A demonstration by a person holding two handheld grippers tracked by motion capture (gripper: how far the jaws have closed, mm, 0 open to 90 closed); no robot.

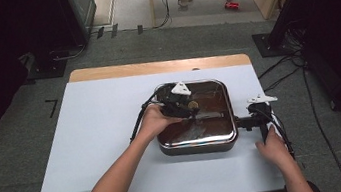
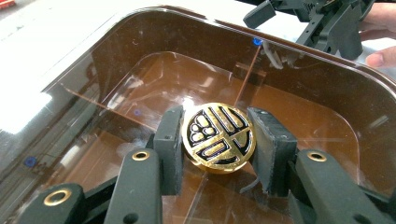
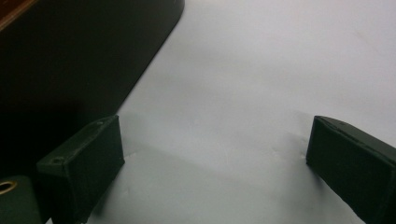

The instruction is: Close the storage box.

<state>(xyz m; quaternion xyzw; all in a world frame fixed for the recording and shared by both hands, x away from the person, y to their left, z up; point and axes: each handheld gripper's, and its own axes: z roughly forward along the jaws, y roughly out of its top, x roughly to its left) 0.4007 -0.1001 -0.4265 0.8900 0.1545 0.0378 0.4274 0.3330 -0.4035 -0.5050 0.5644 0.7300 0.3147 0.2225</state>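
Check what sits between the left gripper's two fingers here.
A round gold knob with a black pattern sits between the left gripper's fingers, pressed on both sides, on the brown glass lid. The left gripper view shows it.

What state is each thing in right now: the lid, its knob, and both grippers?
Glass lid: sitting closed on the pan, level.
Gold knob: pinched between the left gripper's pads, upright on the lid.
Left gripper: shut on the knob.
Right gripper: open, jaws wide apart over the white table beside the pan, holding nothing.
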